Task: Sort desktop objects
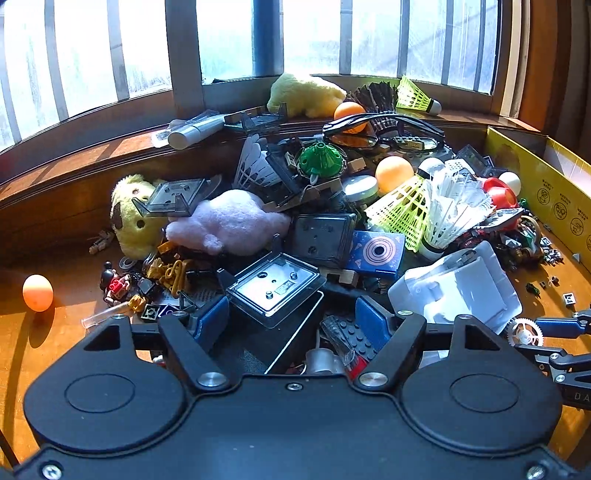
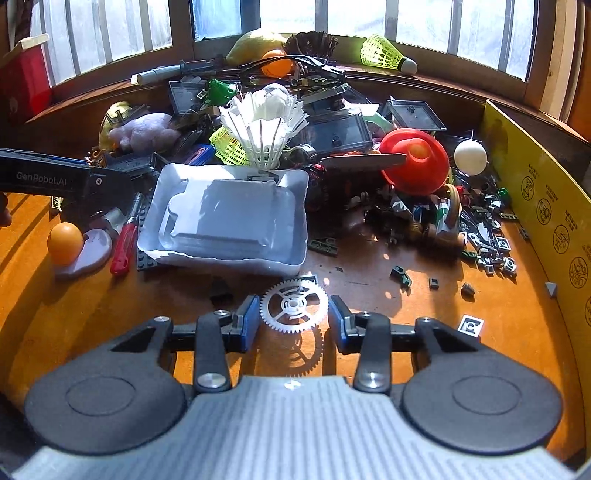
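Sunlit orange surface (image 2: pixel 369 266) by windows, heaped clutter. White gear (image 2: pixel 293 306) lifted between right hand-held gripper (image 2: pixel 293 319) pads, gaps either side (contact unclear). Light, stiff, thin plastic: pinch rim. Left hand-held gripper (image 1: pixel 291 317) open over clear case (image 1: pixel 275 288).

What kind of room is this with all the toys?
Probably a home room: a wooden table by a barred window, heaped with plush toys, shuttlecocks and toy bricks.
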